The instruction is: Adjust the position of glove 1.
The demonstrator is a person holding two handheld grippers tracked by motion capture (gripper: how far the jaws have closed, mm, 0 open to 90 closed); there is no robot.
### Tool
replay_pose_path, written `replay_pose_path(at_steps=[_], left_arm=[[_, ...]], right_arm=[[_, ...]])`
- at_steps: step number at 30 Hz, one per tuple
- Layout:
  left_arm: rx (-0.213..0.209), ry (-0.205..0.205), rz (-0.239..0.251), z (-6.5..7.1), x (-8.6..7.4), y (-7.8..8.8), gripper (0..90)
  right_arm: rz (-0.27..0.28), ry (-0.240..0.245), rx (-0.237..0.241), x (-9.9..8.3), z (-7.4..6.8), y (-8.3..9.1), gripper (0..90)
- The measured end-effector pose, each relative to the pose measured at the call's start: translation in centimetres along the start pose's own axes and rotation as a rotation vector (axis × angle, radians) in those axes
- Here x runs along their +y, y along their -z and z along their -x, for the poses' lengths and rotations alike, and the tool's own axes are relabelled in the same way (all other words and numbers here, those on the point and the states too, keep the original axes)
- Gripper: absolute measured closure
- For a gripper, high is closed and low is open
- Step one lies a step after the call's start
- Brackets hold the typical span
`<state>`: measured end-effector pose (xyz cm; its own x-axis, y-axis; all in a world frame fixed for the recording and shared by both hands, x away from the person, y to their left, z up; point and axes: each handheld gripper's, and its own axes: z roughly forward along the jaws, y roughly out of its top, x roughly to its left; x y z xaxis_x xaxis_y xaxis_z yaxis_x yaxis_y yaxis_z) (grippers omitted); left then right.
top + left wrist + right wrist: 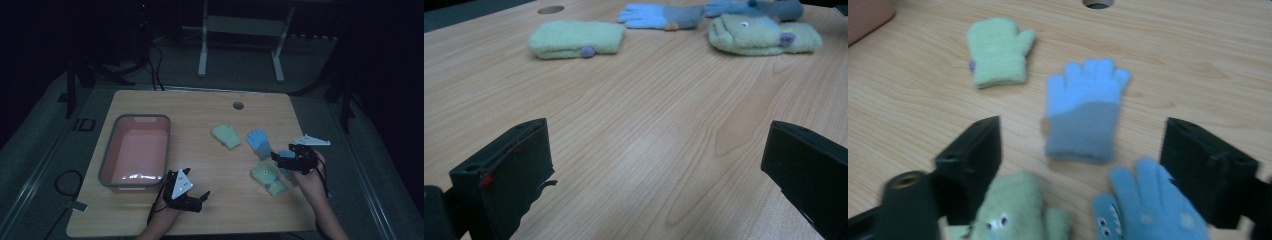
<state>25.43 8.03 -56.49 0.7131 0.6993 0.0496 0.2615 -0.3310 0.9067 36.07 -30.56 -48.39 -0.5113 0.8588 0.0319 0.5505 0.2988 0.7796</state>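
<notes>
High view puts my right gripper point(281, 156), jaws apart and empty, over the gloves near the table's point(200, 107) right edge; probably (blurry) I'm picking the blue glove point(1083, 111) next. Left gripper point(202, 197) idles, jaws wide, beside the pink bin point(135, 150).

Left tongs point(204, 196) low at the near edge, jaws wide apart, nothing between. Right tongs point(278, 156) raised on a bent wrist, jaws wide apart, gripping nothing.
</notes>
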Motion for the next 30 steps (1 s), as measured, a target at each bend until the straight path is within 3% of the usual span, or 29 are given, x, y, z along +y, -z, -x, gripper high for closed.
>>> replay_pose_path(at_steps=[7, 18, 19, 30], left_arm=[[-0.004, 0.000, 0.000, 0.0, 0.0, 0.0, 0.3], [-0.007, 0.001, 0.001, -0.1, 0.0, 0.0, 0.3], [-0.008, 0.001, 0.001, -0.1, 0.0, 0.0, 0.3], [-0.017, 0.000, 0.000, -0.1, 0.0, 0.1, 0.3]], right_arm=[[-0.035, 0.031, 0.041, 1.1, -1.2, -1.7, 38.9], [-0.036, 0.087, 0.115, 2.7, -3.0, -4.8, 46.3], [-0.039, 0.096, 0.131, 3.2, -3.5, -5.6, 48.5], [-0.080, 0.136, 0.162, 5.5, -5.2, -9.1, 54.0]])
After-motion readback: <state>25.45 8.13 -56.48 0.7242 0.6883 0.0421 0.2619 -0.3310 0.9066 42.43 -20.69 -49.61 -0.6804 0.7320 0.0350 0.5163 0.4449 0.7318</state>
